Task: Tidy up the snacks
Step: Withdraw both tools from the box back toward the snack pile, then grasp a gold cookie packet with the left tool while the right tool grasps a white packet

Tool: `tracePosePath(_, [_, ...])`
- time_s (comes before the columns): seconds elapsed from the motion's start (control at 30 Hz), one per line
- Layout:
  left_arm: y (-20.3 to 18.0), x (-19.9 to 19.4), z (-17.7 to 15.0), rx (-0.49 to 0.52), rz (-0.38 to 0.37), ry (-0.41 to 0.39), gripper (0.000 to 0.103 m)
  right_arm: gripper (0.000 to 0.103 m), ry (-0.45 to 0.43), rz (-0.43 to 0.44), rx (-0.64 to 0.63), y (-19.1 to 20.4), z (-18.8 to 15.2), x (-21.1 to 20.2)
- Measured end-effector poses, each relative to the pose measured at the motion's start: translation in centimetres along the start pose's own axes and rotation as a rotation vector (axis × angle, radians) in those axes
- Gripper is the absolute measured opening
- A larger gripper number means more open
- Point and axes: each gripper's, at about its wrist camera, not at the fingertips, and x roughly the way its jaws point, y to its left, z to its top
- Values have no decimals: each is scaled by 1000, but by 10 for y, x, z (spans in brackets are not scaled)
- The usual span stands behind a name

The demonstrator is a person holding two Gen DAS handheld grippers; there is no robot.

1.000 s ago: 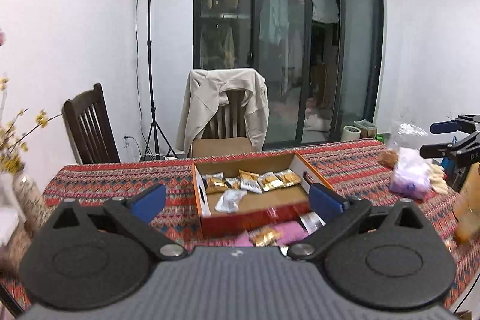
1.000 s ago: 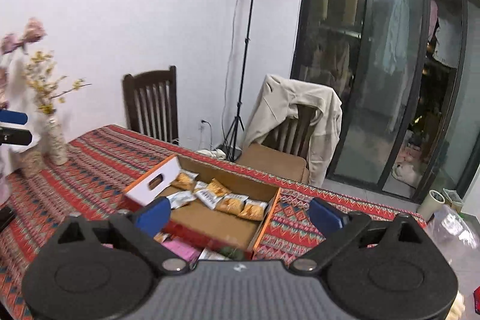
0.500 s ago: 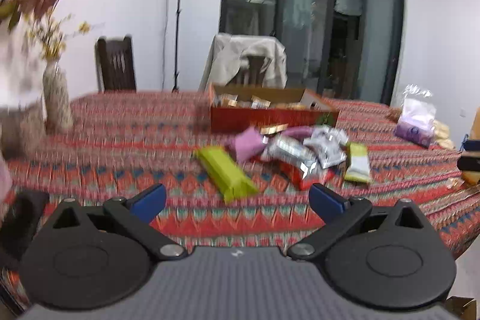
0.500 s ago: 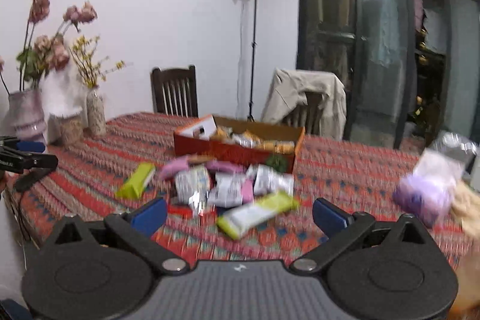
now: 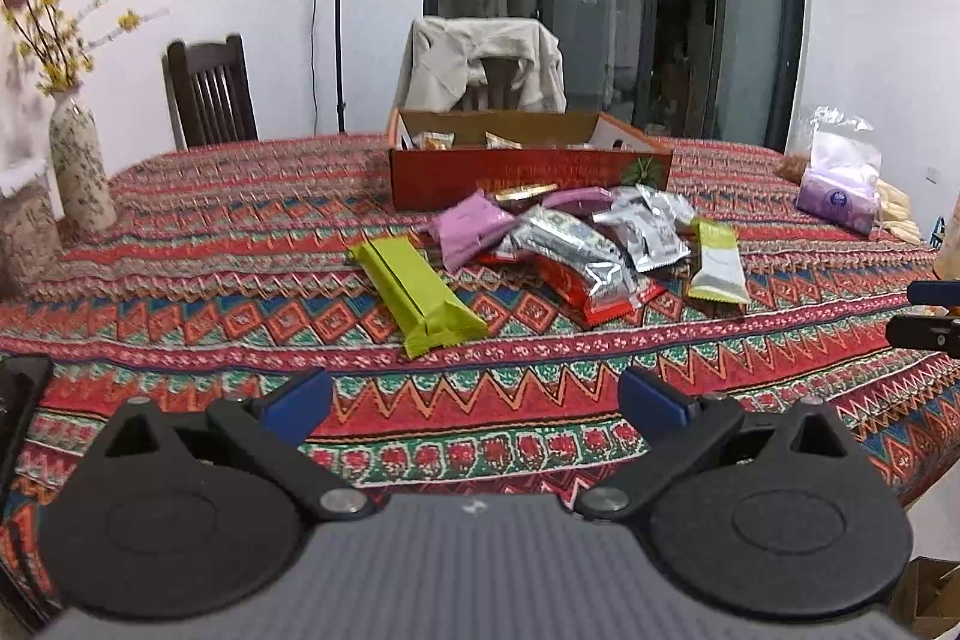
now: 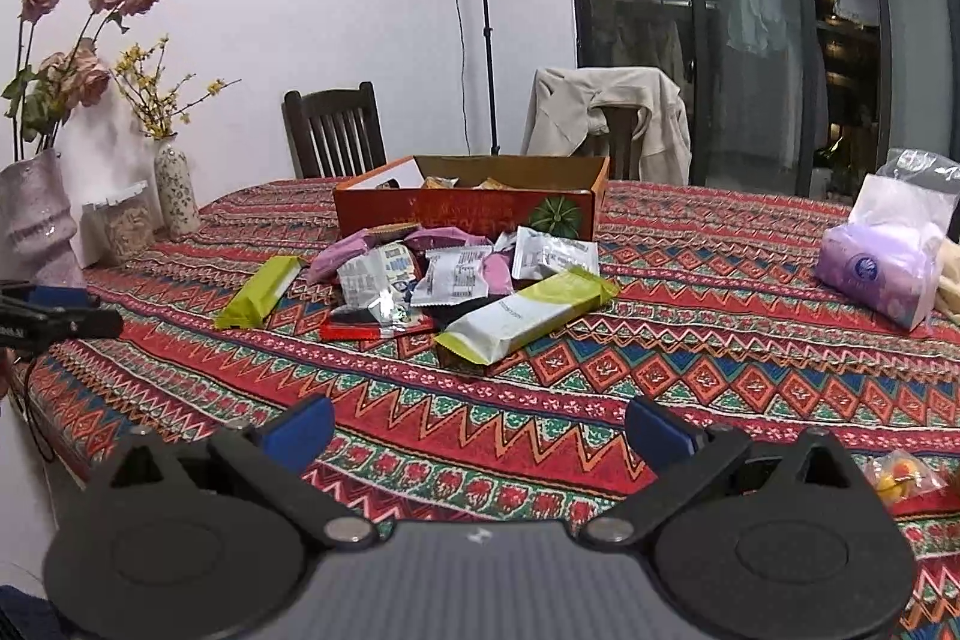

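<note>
A pile of snack packets (image 5: 576,238) (image 6: 444,274) lies on the patterned tablecloth in front of an open orange cardboard box (image 5: 528,166) (image 6: 468,208) holding several small packets. A green bar (image 5: 414,295) (image 6: 261,292) lies left of the pile. A green-and-white bar (image 5: 714,262) (image 6: 528,313) lies at its right. My left gripper (image 5: 474,400) is open and empty, low over the table's near edge. My right gripper (image 6: 477,427) is open and empty, also short of the pile.
Vases with flowers (image 5: 78,172) (image 6: 174,190) stand at the table's left. A purple tissue pack in a plastic bag (image 5: 840,184) (image 6: 882,262) sits at the right. Two chairs (image 6: 336,130), one draped with a jacket (image 5: 486,64), stand behind the table.
Both grippers have pulled back and dropped from above the box to low over the table's near edge. The whole pile in front of the box now shows.
</note>
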Motion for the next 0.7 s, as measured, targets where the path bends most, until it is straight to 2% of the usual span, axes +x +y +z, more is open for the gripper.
tracePosePath(0.17, [-2, 36, 6, 28, -19, 77, 103, 103, 8, 6, 17, -2, 3, 27])
tracePosePath(0.33, [1, 70, 23, 56, -58, 82, 103, 101, 18, 18, 34, 1, 13, 61])
tracePosePath(0.4, [3, 84, 34, 73, -64, 74, 103, 97, 20, 29, 28, 6, 21, 75])
tracePosePath(0.47, [5, 95, 47, 86, -74, 50, 103, 88, 18, 37, 9, 12, 32, 91])
tracePosePath(0.63, [3, 132, 80, 130, -120, -7, 103, 79, 13, 54, -1, 21, 57, 140])
tracePosePath(0.7, [1, 152, 91, 151, -125, -8, 102, 72, 16, 54, -4, 24, 66, 160])
